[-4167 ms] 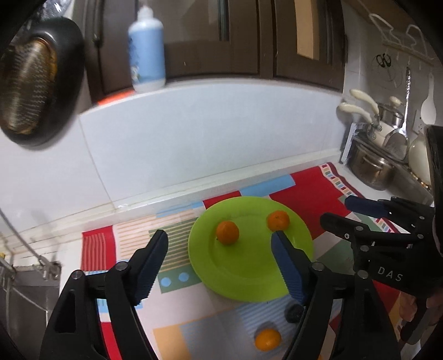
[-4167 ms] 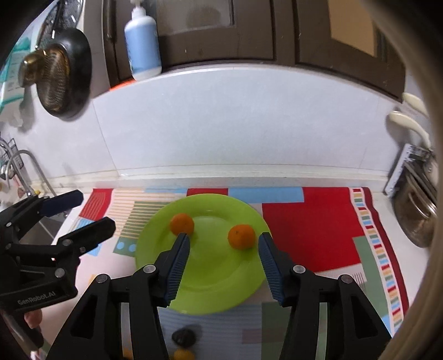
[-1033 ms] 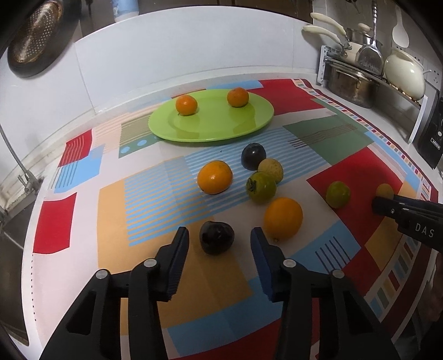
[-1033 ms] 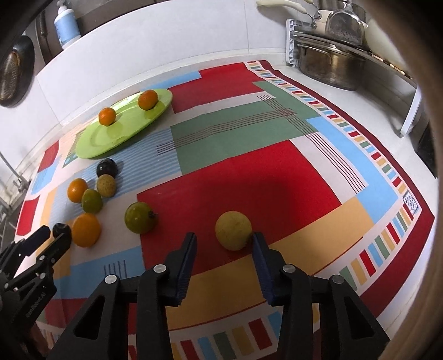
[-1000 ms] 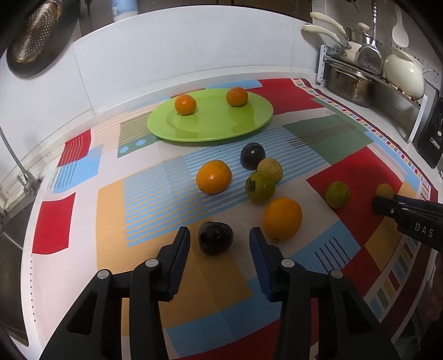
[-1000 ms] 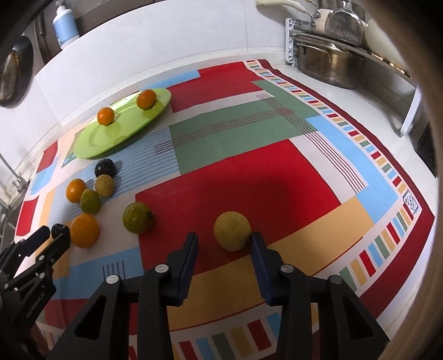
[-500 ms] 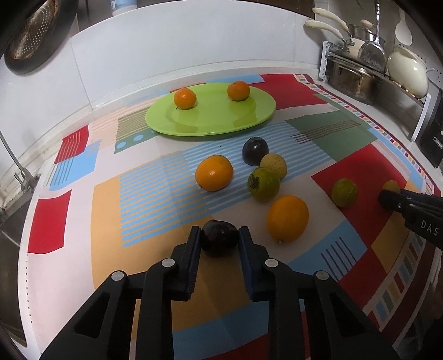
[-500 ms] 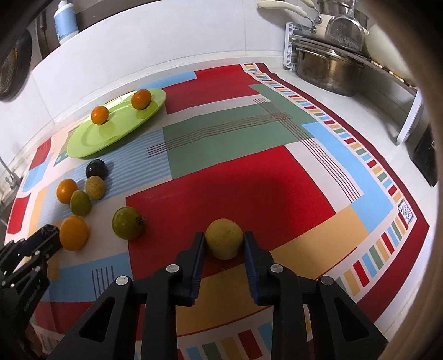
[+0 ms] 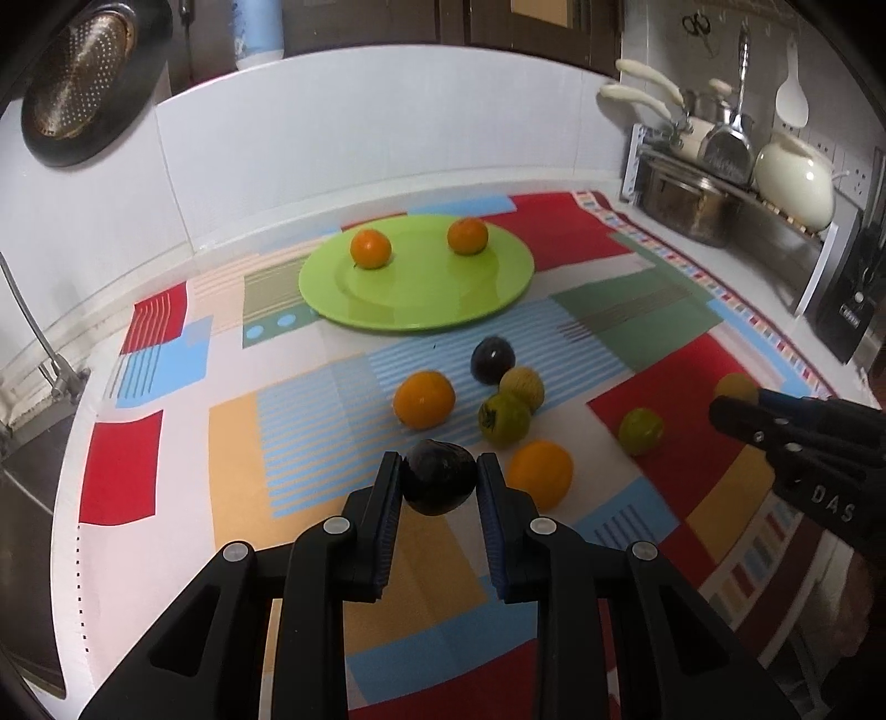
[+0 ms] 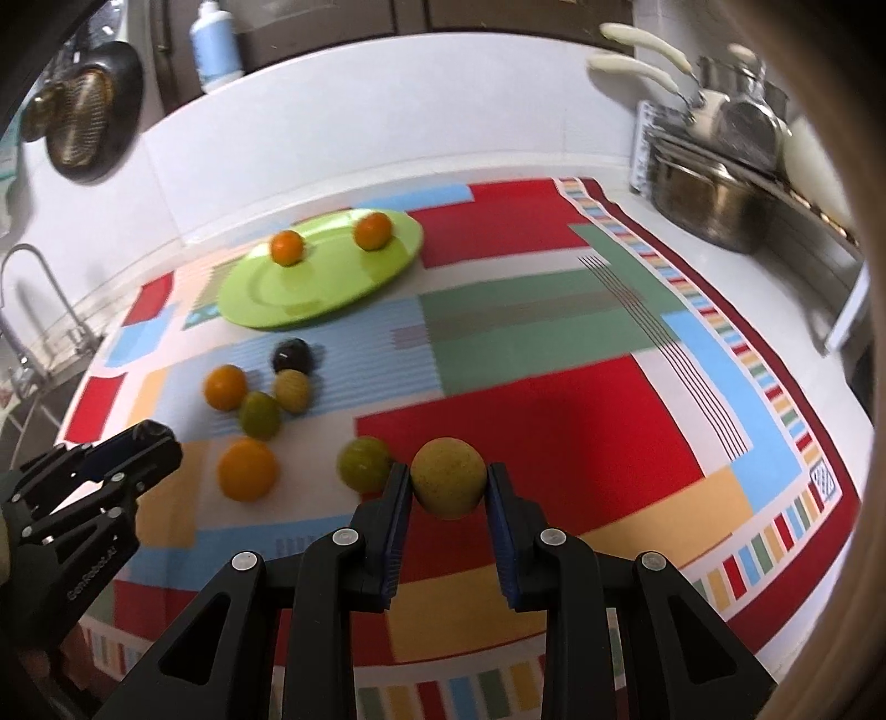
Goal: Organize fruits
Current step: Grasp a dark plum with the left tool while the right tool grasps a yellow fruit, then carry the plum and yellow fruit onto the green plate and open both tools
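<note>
My left gripper (image 9: 438, 481) clamps a dark plum (image 9: 438, 483). My right gripper (image 10: 448, 486) grips a yellow fruit (image 10: 448, 484), both above the patterned cloth (image 10: 554, 343).

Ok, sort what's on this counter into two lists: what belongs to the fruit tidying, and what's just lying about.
Part of the job:
- green plate with two small oranges
- dark fruit in the left gripper
- yellow fruit in the right gripper
- six loose fruits on the mat

Just lying about:
- patterned mat
- pots on the rack
- bottle
- hanging strainer
</note>
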### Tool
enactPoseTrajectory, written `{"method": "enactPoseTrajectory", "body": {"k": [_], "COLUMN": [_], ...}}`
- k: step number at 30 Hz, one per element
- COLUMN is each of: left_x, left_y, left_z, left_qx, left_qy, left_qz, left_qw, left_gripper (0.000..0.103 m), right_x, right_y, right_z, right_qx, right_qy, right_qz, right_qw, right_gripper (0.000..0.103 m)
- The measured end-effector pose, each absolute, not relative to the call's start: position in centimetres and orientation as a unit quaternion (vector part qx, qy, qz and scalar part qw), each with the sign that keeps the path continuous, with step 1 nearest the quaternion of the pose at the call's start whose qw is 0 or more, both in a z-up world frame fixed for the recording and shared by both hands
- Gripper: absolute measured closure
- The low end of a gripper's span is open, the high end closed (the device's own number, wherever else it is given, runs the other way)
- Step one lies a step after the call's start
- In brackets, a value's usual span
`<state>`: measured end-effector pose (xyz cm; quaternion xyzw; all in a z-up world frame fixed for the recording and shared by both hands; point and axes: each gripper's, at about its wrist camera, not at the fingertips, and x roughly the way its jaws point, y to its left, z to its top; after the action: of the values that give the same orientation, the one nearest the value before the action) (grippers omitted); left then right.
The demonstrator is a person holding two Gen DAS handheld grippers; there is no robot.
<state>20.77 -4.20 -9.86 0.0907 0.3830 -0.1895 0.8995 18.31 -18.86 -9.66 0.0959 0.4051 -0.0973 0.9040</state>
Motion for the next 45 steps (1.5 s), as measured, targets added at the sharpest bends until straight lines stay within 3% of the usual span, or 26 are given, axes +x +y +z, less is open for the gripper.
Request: {"method": "enactPoseTrajectory", "body": {"k": [24,45], "left_x": [19.9,23.7], "left_y": [-3.9,-4.0], "left_z": [-2.7,-0.6], "left_qx": [0.089,0.086], "left_qy": [0.296,0.273], "left_qz": [-0.202,-0.204], "left_qw": [0.929,0.936], "left_gripper": [0.076,0.076], "right_x": [20.1,24.3], "right_y": [-15.0,-14.6], "right_z": [-3.8,-0.9], "right_qx": [0.057,0.042], "right_qy": [0.340,0.309], "right_qz": [-0.003,0.030], "right_qw": [0.939,0.949], "right_gripper": [0.075,0.075]}}
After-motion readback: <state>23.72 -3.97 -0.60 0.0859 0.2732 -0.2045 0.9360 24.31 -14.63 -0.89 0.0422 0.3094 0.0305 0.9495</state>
